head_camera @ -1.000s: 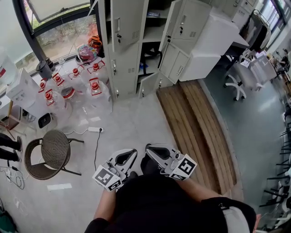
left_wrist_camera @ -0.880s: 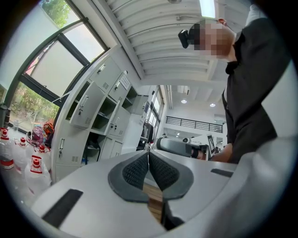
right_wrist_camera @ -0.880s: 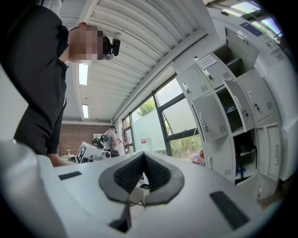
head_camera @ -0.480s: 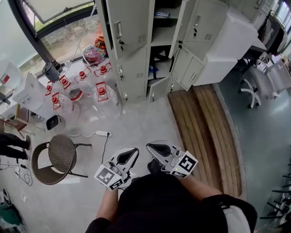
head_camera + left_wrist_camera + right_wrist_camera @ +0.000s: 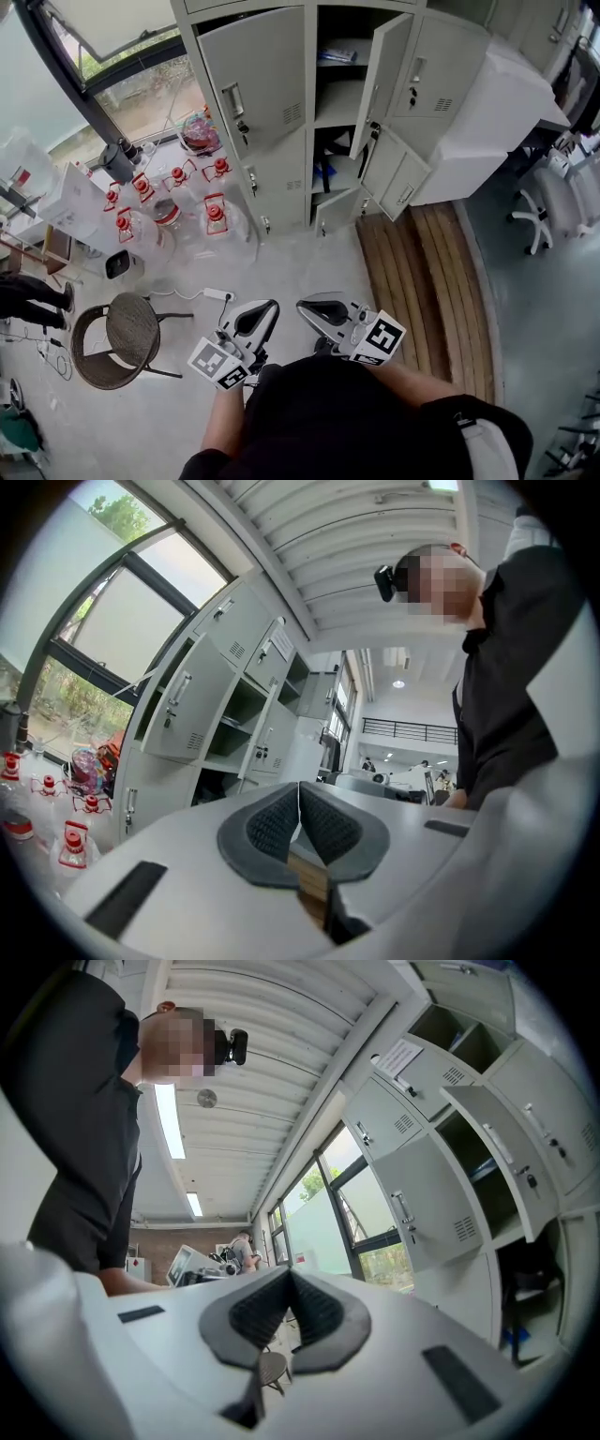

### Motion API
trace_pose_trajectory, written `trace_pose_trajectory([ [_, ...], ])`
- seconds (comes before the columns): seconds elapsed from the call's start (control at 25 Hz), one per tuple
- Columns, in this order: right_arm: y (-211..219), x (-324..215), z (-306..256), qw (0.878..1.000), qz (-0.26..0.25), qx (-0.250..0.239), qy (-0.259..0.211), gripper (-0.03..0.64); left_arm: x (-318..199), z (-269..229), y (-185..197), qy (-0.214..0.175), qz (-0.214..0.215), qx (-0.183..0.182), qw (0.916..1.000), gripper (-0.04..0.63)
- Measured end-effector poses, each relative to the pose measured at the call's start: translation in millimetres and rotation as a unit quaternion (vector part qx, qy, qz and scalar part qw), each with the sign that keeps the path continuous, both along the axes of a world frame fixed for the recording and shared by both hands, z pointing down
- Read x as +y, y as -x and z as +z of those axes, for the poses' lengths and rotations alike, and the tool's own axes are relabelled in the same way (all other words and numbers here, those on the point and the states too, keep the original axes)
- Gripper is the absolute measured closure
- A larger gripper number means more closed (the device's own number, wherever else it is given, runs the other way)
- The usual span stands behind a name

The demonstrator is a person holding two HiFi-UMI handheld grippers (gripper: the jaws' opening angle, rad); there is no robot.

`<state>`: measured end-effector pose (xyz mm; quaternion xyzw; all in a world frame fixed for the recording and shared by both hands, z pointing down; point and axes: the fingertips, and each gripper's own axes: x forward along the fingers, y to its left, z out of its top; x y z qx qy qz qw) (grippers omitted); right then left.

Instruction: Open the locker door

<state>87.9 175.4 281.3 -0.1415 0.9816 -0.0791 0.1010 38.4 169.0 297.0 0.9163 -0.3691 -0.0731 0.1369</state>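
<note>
Between the jaws of the left gripper (image 5: 299, 810) there is nothing; the two ribbed pads meet edge to edge, closed. The right gripper (image 5: 289, 1296) is the same: jaws together and empty. In the head view both sit side by side close in front of the person's dark top, tips pointing toward the locker (image 5: 281, 176), well apart from it.

The locker stands straight ahead. Its upper left door (image 5: 258, 75) is shut, with the handle on the door's left side. The right-hand doors (image 5: 382, 80) hang open, showing shelves inside.

Only the head view shows the ground. Bare floor (image 5: 300, 262) runs from the grippers to the locker's foot. Water jugs (image 5: 216, 220) with red caps crowd the left side below the window (image 5: 141, 89), and a wicker chair (image 5: 114, 330) stands nearer the person. Wooden planks (image 5: 427, 272) lie along the right.

The gripper views look upward instead, to the ribbed ceiling and the person's head camera. The left one also shows a bright hall with a railing (image 5: 403, 728) beyond the locker. The right one shows a distant person (image 5: 246, 1246) at a desk.
</note>
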Motion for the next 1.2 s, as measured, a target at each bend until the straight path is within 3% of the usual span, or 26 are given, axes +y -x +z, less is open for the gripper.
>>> trace_pose_trajectory([
  [0.2, -4.2, -29.6, 8.5, 1.000, -0.022, -0.001, 0.009, 0.607, -26.8, -4.2, 7.5, -0.007, -0.034, -0.014, 0.9993, 0.578],
  [0.56, 18.0, -75.7, 14.1, 1.000, -0.018, -0.001, 0.019, 0.606, -74.0, -8.5, 44.4, -0.017, -0.048, -0.038, 0.9980, 0.578],
  [0.84, 57.5, -128.1, 14.9, 0.999, 0.026, 0.011, 0.022, 0.606, -130.8, -4.7, 87.1, -0.027, -0.013, -0.031, 0.9991, 0.578],
  [1.2, 125.2, -199.0, -27.3, 0.997, 0.064, 0.029, -0.023, 0.606, -214.8, -27.9, 144.8, -0.058, 0.033, -0.006, 0.9977, 0.578],
])
